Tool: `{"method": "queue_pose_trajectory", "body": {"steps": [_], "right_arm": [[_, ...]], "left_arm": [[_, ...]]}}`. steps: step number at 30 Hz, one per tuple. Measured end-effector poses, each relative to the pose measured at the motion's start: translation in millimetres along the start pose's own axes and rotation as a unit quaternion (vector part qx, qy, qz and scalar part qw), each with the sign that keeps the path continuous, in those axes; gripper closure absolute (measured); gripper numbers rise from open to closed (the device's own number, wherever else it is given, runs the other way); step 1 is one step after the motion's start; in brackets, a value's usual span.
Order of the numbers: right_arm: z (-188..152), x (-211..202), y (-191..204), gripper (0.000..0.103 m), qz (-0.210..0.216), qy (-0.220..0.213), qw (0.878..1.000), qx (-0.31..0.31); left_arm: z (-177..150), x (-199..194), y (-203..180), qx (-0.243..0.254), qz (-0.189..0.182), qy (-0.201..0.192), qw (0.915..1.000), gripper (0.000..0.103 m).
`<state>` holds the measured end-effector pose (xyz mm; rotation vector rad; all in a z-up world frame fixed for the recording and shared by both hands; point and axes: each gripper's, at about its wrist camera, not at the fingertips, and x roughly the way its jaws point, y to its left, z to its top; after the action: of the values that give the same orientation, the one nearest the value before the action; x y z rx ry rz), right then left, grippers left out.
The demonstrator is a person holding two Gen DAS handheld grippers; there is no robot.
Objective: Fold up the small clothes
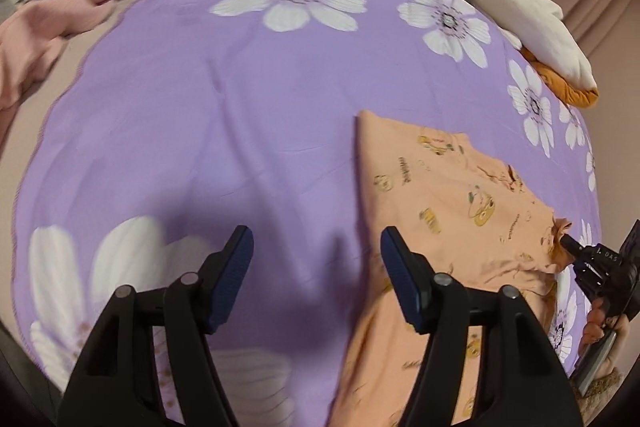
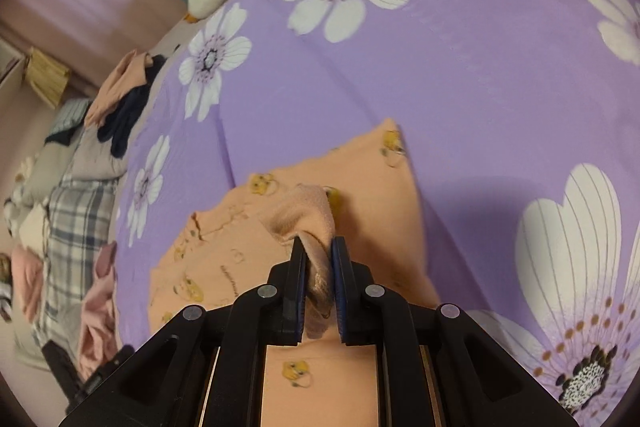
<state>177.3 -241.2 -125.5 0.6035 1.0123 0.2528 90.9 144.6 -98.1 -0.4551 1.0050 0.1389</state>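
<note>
Purple flowered bedsheet (image 1: pixel 240 87) fills both views, with the peach printed garment (image 1: pixel 452 195) lying at lower right in the left view. Left gripper (image 1: pixel 316 255) hovers released above the sheet. Right gripper (image 2: pixel 318 267) is clenched on a bunched edge of the garment at lower centre.

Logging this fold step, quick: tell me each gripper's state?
Left gripper: open, empty.
Right gripper: closed on the peach garment.

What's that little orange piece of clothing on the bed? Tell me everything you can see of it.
The peach-orange garment is soft, thin fabric printed with small yellow cartoon figures and short words. It lies mostly flat on the purple flowered bedspread, slightly wrinkled. The right gripper is shut on a bunched fold of its edge, lifting that bit. The left gripper hangs open beside it, one finger over the cloth.
</note>
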Motion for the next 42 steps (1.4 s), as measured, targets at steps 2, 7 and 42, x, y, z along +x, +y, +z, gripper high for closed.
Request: {"method": "queue_pose_trajectory", "body": {"steps": [2, 7, 42], "right_arm": [[1.3, 3.9, -6.2, 0.090, -0.004, 0.005, 1.000, 0.008], [4.1, 6.5, -22.4, 0.088, -0.011, 0.025, 0.999, 0.030], [-16.8, -10.3, -34.1, 0.085, -0.071, 0.012, 0.997, -0.025]], "left_arm": [[2.8, 12.8, -8.9, 0.006, -0.012, 0.012, 0.9998, 0.042], [0.2, 38.0, -24.4, 0.022, -0.009, 0.045, 0.9987, 0.047], [-10.8, 42.1, -29.6, 0.016, -0.069, 0.083, 0.9940, 0.073]]}}
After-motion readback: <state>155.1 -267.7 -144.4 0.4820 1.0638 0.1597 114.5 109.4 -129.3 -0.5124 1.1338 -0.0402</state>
